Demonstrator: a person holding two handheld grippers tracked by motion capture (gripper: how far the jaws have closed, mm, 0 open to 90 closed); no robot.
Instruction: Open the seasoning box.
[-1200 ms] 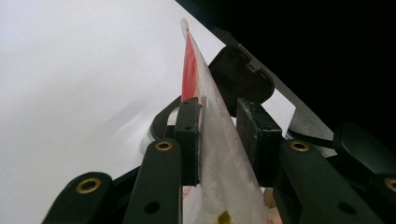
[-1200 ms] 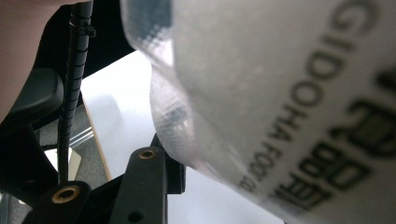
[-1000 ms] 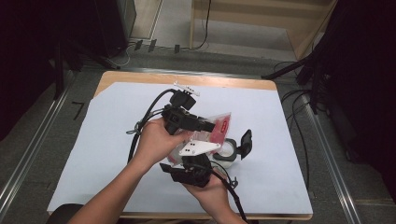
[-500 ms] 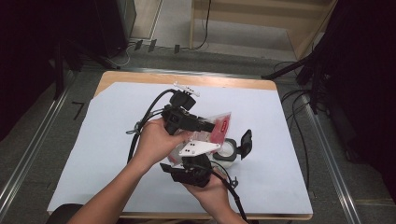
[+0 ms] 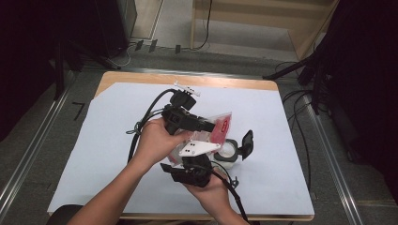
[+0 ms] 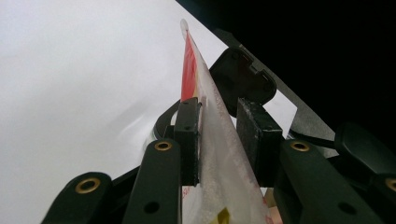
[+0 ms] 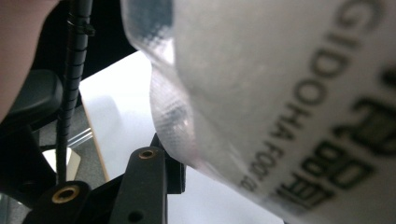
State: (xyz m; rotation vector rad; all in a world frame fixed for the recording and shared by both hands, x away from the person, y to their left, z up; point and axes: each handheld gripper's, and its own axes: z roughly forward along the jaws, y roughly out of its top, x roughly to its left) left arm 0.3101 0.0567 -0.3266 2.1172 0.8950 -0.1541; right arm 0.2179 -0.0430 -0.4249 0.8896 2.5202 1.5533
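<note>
Plastic pouch pinched by left hand-held gripper, jaws narrow

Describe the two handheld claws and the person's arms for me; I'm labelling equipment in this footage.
Both are black. The left claw has a thick black cable looping off its rear and a small white bracket on top. The right claw carries a white three-cornered plate with small dark holes and trails a black cable. Brass-coloured rivets dot the jaw arms. No sleeves show on the forearms.
</note>
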